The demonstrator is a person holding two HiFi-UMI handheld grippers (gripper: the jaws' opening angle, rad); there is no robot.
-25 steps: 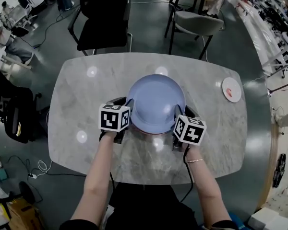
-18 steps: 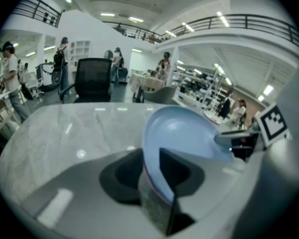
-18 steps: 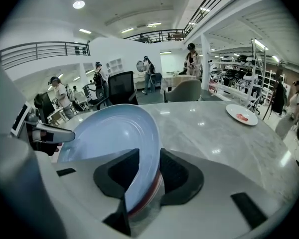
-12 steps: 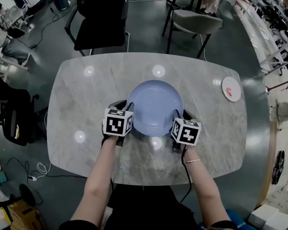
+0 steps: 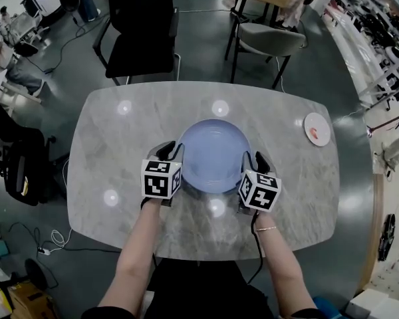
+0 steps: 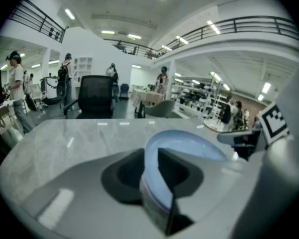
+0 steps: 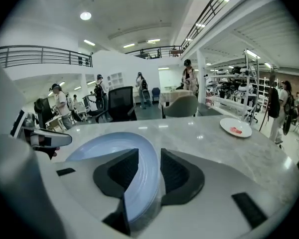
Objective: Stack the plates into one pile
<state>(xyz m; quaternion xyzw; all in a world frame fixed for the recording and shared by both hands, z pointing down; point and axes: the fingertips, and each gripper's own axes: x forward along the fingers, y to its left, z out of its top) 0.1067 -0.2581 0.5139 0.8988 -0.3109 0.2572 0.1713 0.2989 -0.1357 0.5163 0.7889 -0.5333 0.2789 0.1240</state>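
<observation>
A light blue plate (image 5: 216, 155) lies at the middle of the grey marble table (image 5: 120, 151). In the left gripper view, thin pinkish layered edges show under the blue plate's (image 6: 189, 146) rim. My left gripper (image 5: 173, 153) is at its left rim, and that rim sits between the jaws of the left gripper (image 6: 152, 168), which are closing on it. My right gripper (image 5: 254, 161) is at the plate's right rim. The blue plate's (image 7: 104, 148) edge fills the gap of the right gripper (image 7: 149, 171), whose jaws are opening but still touch it.
A small white plate (image 5: 317, 129) with something red on it sits near the table's far right edge, also in the right gripper view (image 7: 235, 127). A black chair (image 5: 143, 25) and a grey chair (image 5: 269, 38) stand beyond the far edge.
The blue plate and both grippers have come down toward the table; the plate looks smaller and flatter now than a second ago. Both grippers stay at its rims.
</observation>
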